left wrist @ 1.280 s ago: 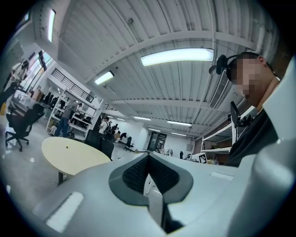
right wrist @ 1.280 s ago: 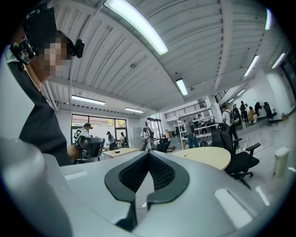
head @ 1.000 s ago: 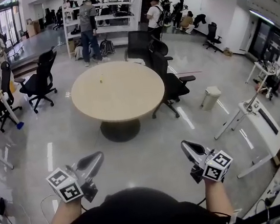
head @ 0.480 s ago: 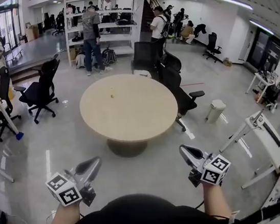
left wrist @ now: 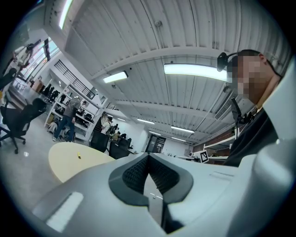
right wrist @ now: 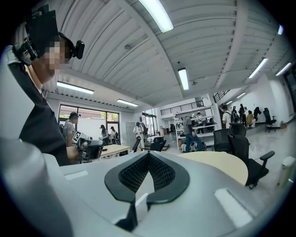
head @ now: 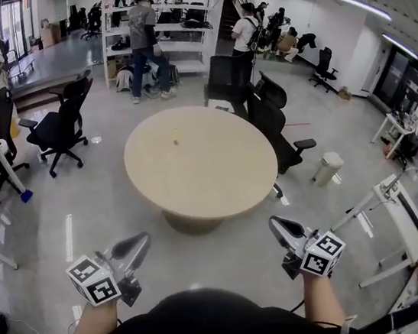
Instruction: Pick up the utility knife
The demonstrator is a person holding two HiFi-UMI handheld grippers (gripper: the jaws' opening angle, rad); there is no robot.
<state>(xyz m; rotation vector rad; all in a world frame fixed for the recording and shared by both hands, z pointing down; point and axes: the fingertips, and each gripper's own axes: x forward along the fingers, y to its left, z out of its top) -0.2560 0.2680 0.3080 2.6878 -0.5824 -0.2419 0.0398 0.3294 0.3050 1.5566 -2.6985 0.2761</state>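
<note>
Facing round beige table [head: 209,170], glossy grey floor [head: 84,211], left claw [head: 142,242] and right claw [head: 274,223] clenched, empty.

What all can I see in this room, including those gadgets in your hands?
Round table: one, beige, mid-floor.
Yellow item: one, small, on the table; too small to identify.
Office chairs: several, black, around the table.
Shelving unit: one, white, at the back.
People: several, standing near the shelving.
Bin: one, white, right of the table.
Left gripper: one, grey, bottom left, shut, empty.
Right gripper: one, grey, bottom right, shut, empty.
</note>
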